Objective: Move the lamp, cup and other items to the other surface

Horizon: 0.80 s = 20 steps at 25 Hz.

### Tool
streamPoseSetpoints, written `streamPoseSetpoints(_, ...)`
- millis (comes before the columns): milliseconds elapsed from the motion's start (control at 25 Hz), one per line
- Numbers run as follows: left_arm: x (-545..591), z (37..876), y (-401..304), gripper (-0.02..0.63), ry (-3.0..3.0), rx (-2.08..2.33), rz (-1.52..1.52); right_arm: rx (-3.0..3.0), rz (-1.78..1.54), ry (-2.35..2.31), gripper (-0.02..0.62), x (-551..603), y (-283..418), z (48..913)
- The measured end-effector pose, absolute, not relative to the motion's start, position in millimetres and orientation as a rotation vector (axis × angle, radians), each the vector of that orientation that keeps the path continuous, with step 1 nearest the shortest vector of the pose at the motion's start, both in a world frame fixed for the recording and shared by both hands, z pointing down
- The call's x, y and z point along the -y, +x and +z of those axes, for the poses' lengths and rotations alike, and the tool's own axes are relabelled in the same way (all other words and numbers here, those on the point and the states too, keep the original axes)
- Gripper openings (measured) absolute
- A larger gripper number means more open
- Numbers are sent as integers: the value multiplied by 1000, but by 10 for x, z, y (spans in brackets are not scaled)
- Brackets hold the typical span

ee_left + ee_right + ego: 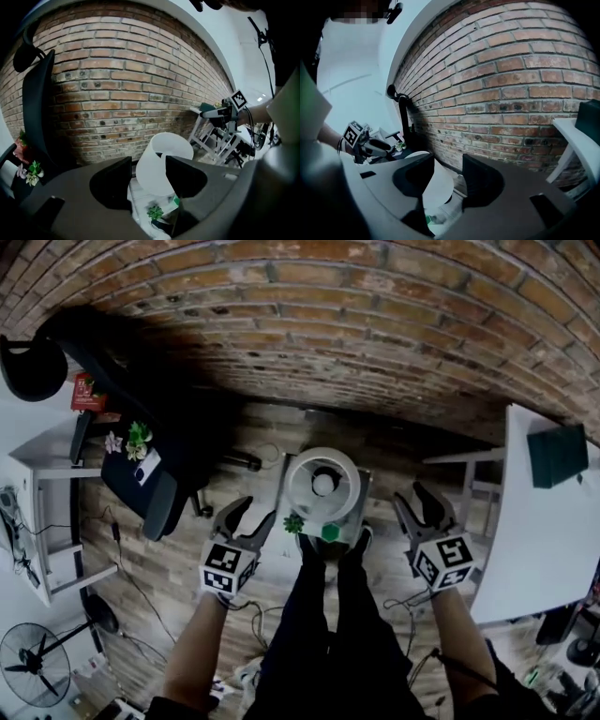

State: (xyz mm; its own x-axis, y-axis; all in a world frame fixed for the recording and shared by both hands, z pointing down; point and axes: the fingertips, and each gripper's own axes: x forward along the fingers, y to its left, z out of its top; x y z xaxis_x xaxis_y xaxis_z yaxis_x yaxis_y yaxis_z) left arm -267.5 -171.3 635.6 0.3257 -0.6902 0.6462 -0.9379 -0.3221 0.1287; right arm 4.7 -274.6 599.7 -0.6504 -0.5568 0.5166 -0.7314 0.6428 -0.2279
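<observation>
The lamp [323,486] stands upright on the top of a small white stand [141,198] that sits against the foot of a brick wall [309,324]. Its long axis is vertical, and the open top of its round white shade faces straight up toward the head view. The shade covers the middle and far part of the stand top. At the near left corner of the stand sits a little green plant [293,523]. Just right of it, along the near edge, is a green cup [330,532]. The left gripper [248,519] hangs off the stand's near left corner. Its 2 fingers are spread wide with nothing between them, and its own view shows the shade beyond the gap, well clear of the pads. The right gripper [419,504] hangs off the stand's right side. Its fingers are parted less widely and are also empty, and the shade's edge shows past the left one in its own view. Both grippers point toward the wall and slant downward. The person's dark-trousered legs [337,634] come up to the stand's near edge. To the left, a black office chair [155,488] carries some small artificial flowers [131,442] on its seat. To the right, a white table [544,540] has a dark green box [558,454] near its far edge. A floor fan [37,662] stands at the lower left on the wooden floor [178,568]
</observation>
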Motion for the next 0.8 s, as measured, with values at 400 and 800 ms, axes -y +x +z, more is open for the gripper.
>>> streamPoseSetpoints(400, 1768, 7583, -2980, 222, 2070, 1304, 812, 2345, 523, 918, 199, 2778, 61, 7084)
streamPoseSetpoints(800, 1864, 8429, -2933, 224, 2210, 1094, 1144, 2234, 409, 715, 207, 2739, -155, 7938)
